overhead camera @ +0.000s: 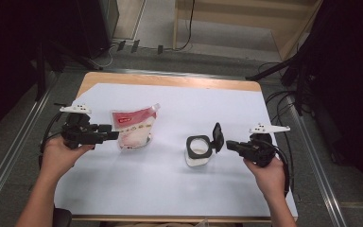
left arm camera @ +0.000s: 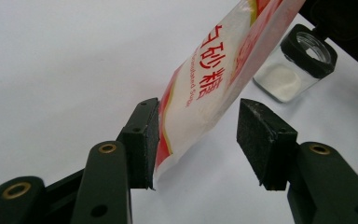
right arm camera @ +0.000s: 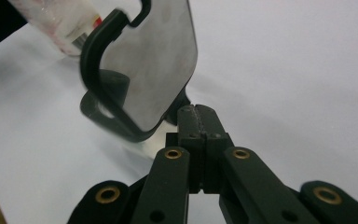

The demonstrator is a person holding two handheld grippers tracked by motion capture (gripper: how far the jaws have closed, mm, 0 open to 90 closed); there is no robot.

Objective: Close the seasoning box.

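Observation:
A red-and-white sugar pouch (overhead camera: 133, 127) stands tilted on the white sheet at the left. My left gripper (overhead camera: 115, 135) reaches its left edge from the side. In the left gripper view the pouch (left arm camera: 214, 79) hangs between the jaws of my left gripper (left arm camera: 198, 135); one pad touches it and the other stands off with a gap, so the gripper is open. A small glass jar (overhead camera: 198, 149) with white powder sits right of centre, its black flip lid (overhead camera: 217, 137) raised. My right gripper (overhead camera: 229, 145) is shut just beside the lid (right arm camera: 144, 60), its pads (right arm camera: 189, 121) pressed together at the lid's lower corner.
A white sheet (overhead camera: 170, 189) covers the wooden table (overhead camera: 170, 80). Cables trail from both grippers off the table's sides. Dark stands and cables lie on the floor at the right and back.

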